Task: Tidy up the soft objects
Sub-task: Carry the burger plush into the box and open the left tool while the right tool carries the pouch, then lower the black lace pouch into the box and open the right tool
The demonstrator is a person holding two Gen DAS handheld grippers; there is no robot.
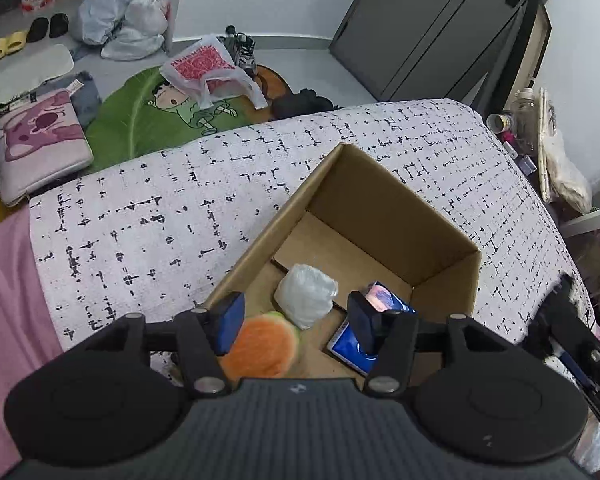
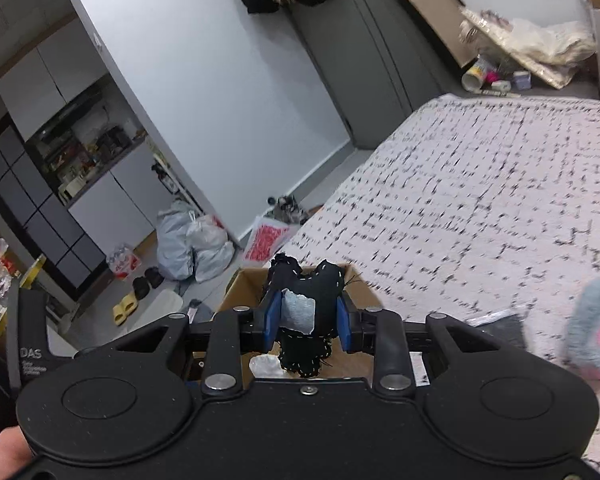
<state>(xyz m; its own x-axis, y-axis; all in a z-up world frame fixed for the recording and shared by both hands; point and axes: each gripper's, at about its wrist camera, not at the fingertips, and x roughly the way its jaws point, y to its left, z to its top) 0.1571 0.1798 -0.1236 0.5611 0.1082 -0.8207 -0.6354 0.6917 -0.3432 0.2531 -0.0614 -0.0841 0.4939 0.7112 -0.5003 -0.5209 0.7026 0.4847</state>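
1. Box (image 1: 384, 216) sits open on the speckled bedspread (image 1: 172, 216) in the left wrist view. Inside lie a white pouch (image 1: 306, 294), a blue packet (image 1: 350, 344) and an orange-green plush (image 1: 260, 344). The left gripper (image 1: 296, 320) hangs above them, jaws apart, gripping nothing.
2. Right wrist view: the right gripper (image 2: 309, 318) is clamped on a black stitched toy (image 2: 306, 308) over the box (image 2: 244, 284). A grey-pink plush (image 2: 594, 336) lies on the bedspread at right.

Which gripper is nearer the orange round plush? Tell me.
Left. The left gripper hangs open right over the orange round plush in the cardboard box. The right gripper, shut on a black stitched plush, is beyond the box's edge.
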